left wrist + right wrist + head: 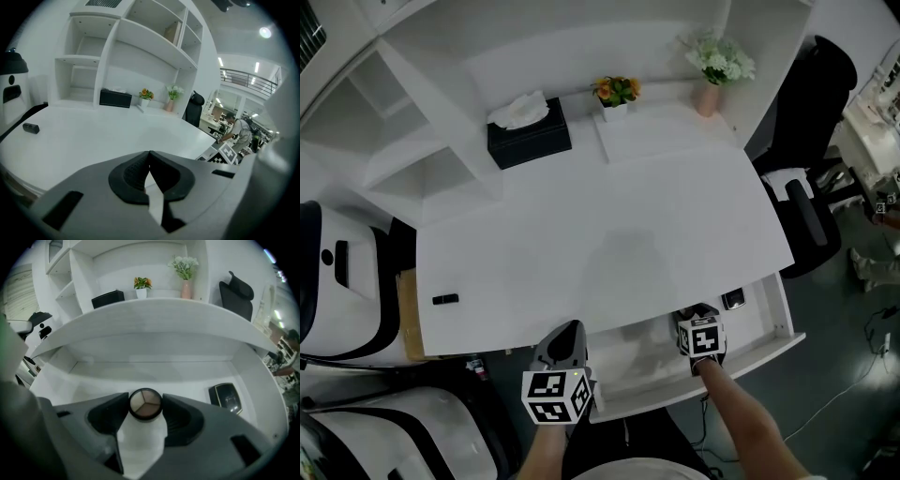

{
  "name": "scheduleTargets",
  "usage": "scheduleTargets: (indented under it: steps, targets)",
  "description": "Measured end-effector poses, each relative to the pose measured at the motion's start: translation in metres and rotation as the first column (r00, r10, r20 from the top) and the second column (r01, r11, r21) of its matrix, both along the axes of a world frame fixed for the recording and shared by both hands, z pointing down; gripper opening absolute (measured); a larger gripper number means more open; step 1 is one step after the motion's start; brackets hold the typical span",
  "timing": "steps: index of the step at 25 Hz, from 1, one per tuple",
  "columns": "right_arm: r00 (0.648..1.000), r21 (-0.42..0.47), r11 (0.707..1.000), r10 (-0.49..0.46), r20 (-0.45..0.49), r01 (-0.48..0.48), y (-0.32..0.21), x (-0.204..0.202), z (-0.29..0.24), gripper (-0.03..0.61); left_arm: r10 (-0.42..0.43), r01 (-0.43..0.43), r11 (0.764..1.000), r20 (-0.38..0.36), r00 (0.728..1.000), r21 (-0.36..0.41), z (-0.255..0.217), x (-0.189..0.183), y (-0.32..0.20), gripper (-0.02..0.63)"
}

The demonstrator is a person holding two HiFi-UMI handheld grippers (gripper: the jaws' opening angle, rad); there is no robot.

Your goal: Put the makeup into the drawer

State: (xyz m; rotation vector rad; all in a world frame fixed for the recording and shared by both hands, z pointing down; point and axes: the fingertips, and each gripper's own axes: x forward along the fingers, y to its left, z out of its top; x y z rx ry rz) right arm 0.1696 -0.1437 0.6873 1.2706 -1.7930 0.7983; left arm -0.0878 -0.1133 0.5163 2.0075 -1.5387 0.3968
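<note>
Here we hold the right gripper (146,407) over the open drawer (154,373), its jaws pinching a round compact (145,403) from either side. The compact faces us with three wedges of brown and beige powder in a black rim. It hangs in the middle of the drawer; we cannot tell whether it touches the floor. In the head view the right gripper (697,317) points steeply down into the drawer (773,323), which is pulled out from under the desk (628,216).

A black case (226,397) lies flat on the drawer floor to the right of the compact, well apart from it, near the right wall. The head view shows the case (733,299) just under the desk's front edge.

The left gripper (150,158) has its jaws pressed together with nothing between them. It sits at the desk's front edge by the drawer's left end (565,343).

On the desk, a small black thing (444,299) lies near the left edge. At the back stand a tissue box (529,136), a pot of orange flowers (616,91) and a pink vase (708,97).
</note>
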Motion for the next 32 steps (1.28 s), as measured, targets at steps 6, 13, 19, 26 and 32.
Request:
scheduleTargets:
  steps: [6, 13, 19, 26, 32]
  targets:
    - [1.0, -0.009, 1.0, -0.015, -0.004, 0.015, 0.001, -0.003, 0.006, 0.229, -0.019, 0.019, 1.0, 0.004, 1.0, -0.003, 0.001, -0.002, 0.003, 0.003]
    - [1.0, 0.008, 1.0, -0.026, -0.001, 0.026, 0.001, -0.004, 0.007, 0.23, -0.039, 0.039, 0.999, 0.011, 0.999, 0.001, -0.001, -0.005, 0.008, 0.003]
    - [0.999, 0.022, 0.999, -0.041, 0.014, 0.041, 0.0, -0.004, 0.007, 0.23, -0.051, 0.05, 0.999, 0.023, 0.998, 0.019, -0.006, 0.0, 0.01, 0.003]
    - [0.997, 0.061, 0.997, -0.041, 0.067, 0.037, 0.002, -0.006, -0.012, 0.238, -0.065, 0.063, 0.997, 0.036, 0.997, 0.037, -0.016, 0.007, 0.015, 0.003]
    - [0.982, 0.157, 0.988, -0.04, 0.185, 0.011, 0.013, -0.012, -0.063, 0.238, -0.091, 0.088, 0.994, 0.044, 0.995, 0.067, -0.027, 0.012, 0.018, 0.003]
